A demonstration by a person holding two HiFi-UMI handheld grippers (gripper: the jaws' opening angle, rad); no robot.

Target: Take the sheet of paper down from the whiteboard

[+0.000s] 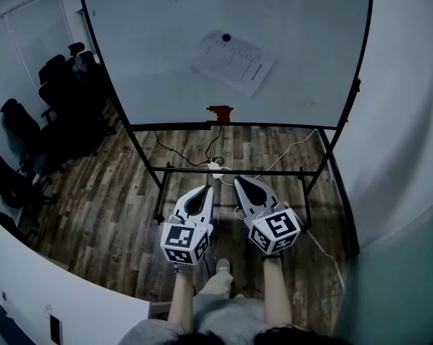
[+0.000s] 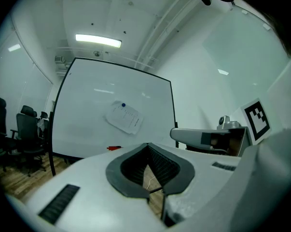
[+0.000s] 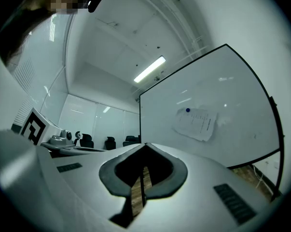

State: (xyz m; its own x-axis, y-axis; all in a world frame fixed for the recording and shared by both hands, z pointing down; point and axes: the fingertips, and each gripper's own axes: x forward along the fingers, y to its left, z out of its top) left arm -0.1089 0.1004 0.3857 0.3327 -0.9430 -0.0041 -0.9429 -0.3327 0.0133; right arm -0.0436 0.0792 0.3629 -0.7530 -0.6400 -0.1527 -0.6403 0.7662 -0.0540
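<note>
A printed sheet of paper (image 1: pixel 235 62) hangs tilted on the whiteboard (image 1: pixel 151 42), pinned at its top by a blue round magnet (image 1: pixel 225 38). The same sheet of paper (image 2: pixel 124 118) with its magnet (image 2: pixel 123 105) shows in the left gripper view, and the sheet of paper (image 3: pixel 196 123) in the right gripper view. My left gripper (image 1: pixel 208 187) and right gripper (image 1: pixel 238 181) are held side by side well short of the board, both shut and empty, tips close together. A red eraser (image 1: pixel 219 113) sits on the board's bottom ledge.
The whiteboard stands on a black wheeled frame (image 1: pixel 234 169) over a wooden floor, with cables and a white power strip (image 1: pixel 217 167) beneath. Several black office chairs (image 1: pixel 54 85) crowd the left. A white wall (image 1: pixel 410 121) runs along the right.
</note>
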